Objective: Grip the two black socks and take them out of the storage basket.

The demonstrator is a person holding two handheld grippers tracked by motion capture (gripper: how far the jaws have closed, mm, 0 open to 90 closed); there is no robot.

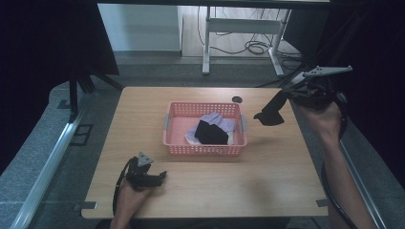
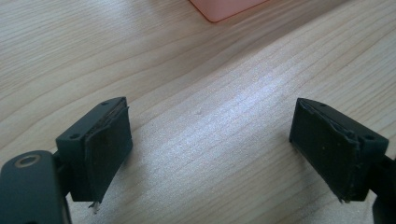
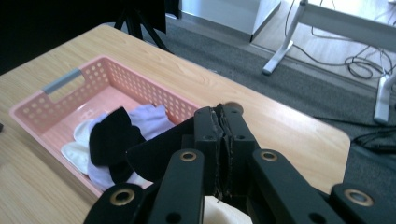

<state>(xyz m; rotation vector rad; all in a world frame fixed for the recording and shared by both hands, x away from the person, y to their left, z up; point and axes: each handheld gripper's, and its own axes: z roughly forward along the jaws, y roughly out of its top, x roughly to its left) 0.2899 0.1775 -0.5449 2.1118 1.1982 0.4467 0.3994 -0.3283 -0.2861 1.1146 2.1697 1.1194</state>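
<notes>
A black cloth (image 1: 270,114) is held up in the air by the right tongs (image 1: 286,98), to the right of the pink basket (image 1: 205,150) and well above the counter (image 1: 267,181). The right tongs are pressed together on the cloth. In the right gripper view the two jaws are seen squeezed tight, with a thin edge of dark cloth (image 3: 144,158) caught between them and the rest spread out to the left of the right tongs (image 3: 223,135).

In the high view the cloth is seen as a longish piece. Its long way runs on a slant, from the tongs at the upper right down to the lower left. Its loose end is pointed at the basket and a little downward. The cloth is not touching the basket or the counter.

The pink basket (image 3: 116,74) is set near the middle of the counter, with its long sides running left to right. Inside it, a black sock (image 1: 210,132) is laid on top of some white and pale purple clothes (image 1: 217,120).

The left tongs (image 1: 160,177) are rested low on the counter, in front of the basket, near the left corner. They are pointed to the right. In the left gripper view the left tongs (image 2: 210,154) are held wide apart, with only bare wood (image 2: 201,93) between them.
</notes>
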